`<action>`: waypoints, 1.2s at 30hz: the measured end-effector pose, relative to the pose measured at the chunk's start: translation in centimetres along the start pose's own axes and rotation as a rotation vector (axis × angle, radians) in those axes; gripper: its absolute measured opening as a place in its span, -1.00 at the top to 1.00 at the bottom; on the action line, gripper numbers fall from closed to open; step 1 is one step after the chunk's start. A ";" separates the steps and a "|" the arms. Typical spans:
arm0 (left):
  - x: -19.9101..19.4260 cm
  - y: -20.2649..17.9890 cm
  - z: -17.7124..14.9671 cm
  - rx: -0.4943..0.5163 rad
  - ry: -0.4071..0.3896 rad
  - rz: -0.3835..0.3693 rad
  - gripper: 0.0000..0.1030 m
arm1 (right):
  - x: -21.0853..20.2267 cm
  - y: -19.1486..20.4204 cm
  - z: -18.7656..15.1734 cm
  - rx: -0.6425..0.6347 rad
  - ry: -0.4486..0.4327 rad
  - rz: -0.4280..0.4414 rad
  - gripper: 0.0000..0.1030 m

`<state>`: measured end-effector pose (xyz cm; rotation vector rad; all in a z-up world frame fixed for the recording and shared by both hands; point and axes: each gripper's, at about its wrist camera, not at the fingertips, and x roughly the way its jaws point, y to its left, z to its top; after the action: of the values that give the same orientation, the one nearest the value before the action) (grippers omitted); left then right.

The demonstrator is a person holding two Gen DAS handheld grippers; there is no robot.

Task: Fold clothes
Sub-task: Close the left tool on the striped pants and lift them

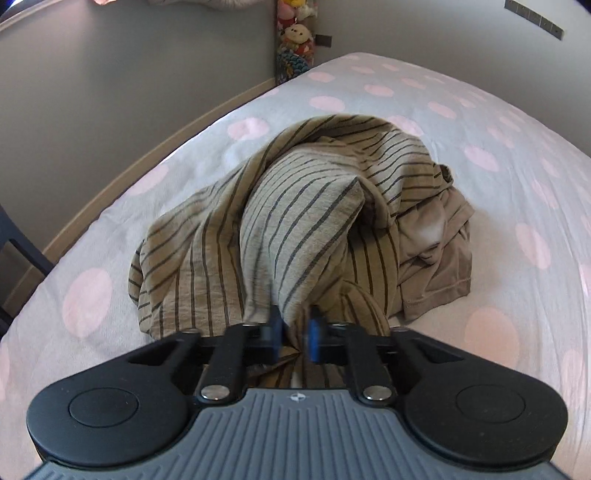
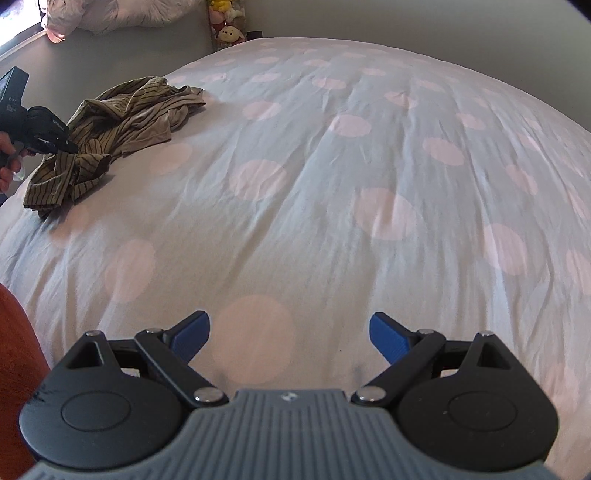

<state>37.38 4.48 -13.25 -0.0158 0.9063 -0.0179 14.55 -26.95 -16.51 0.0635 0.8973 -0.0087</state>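
A crumpled tan garment with dark stripes lies in a heap on the bed. My left gripper is shut on a fold of this striped garment at its near edge, the cloth pinched between the blue pads. In the right wrist view the same garment sits far off at the upper left, with the left gripper and a hand at its left side. My right gripper stands open above bare sheet, nothing between its fingers, well away from the garment.
The bed sheet is pale grey with pink dots and fills most of both views. A grey wall and wooden bed edge run along the left. Stuffed toys hang in the far corner. Something orange sits at the lower left.
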 end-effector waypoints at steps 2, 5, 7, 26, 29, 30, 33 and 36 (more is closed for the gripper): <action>-1.7 -0.8 0.2 0.022 -0.042 -0.021 0.95 | -0.2 0.1 0.0 -0.002 -0.002 0.004 -0.84; -5.0 -2.6 0.5 0.048 -0.098 -0.077 0.96 | -0.8 0.3 -0.2 -0.007 -0.011 0.010 -0.84; -7.5 -4.4 0.5 0.070 -0.114 -0.102 0.96 | -1.4 0.4 -0.3 -0.010 -0.023 0.016 -0.84; -24.5 -23.7 -17.7 0.275 -0.039 -0.580 0.96 | -12.1 -4.4 -3.9 0.059 -0.197 -0.063 -0.84; -24.5 -25.2 -20.6 0.344 0.033 -0.602 0.94 | -13.1 -5.8 -4.9 0.094 -0.201 -0.102 -0.84; -24.3 -25.3 -21.1 0.360 0.056 -0.600 0.91 | -13.4 -6.1 -5.2 0.111 -0.201 -0.101 -0.84; -24.3 -24.8 -22.3 0.362 0.090 -0.587 0.79 | -13.8 -6.3 -6.0 0.140 -0.200 -0.085 -0.84; -24.5 -23.5 -21.7 0.333 0.071 -0.563 0.48 | -13.7 -5.6 -6.0 0.128 -0.205 -0.071 -0.83</action>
<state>5.03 -18.62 -6.85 0.0400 0.9361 -0.6956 1.11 -32.42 -9.87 0.1471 0.6929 -0.1365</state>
